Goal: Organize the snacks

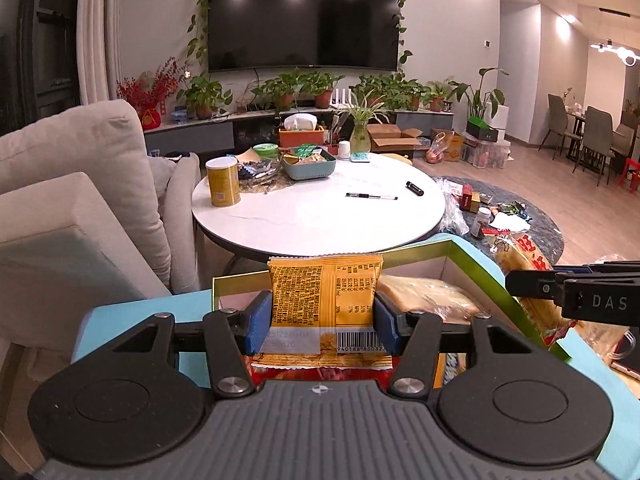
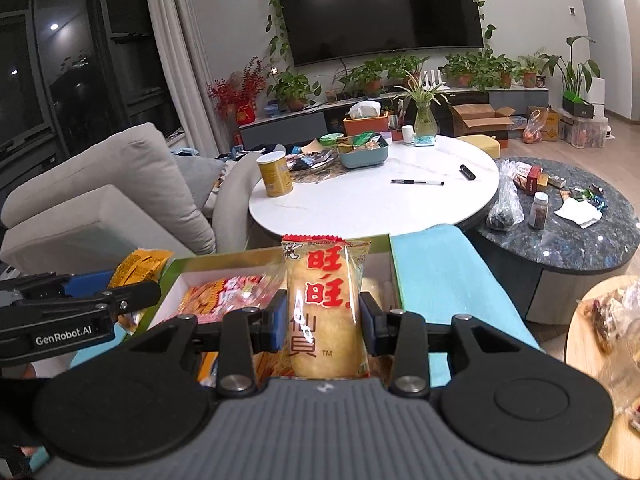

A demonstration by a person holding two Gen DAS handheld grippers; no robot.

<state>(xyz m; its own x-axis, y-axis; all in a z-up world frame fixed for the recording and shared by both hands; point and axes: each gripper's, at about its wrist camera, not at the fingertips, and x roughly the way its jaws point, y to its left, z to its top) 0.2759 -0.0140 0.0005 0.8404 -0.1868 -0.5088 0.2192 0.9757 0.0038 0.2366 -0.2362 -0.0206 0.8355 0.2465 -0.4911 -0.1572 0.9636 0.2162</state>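
While each hand-held gripper clamps a snack over the open box (image 2: 280,258), the left (image 1: 323,312) a yellow packet (image 1: 324,292) and the right (image 2: 323,320) a rice-cracker pack (image 2: 324,312), each is best lowered flat into a free gap beside the packets (image 2: 216,296) already inside.

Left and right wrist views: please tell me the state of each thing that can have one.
Left gripper: shut on yellow snack packet.
Right gripper: shut on rice cracker packet.
Snack box: open, partly filled.
Television: off.
Yellow canister: upright, lid on.
Pen: lying flat, capped.
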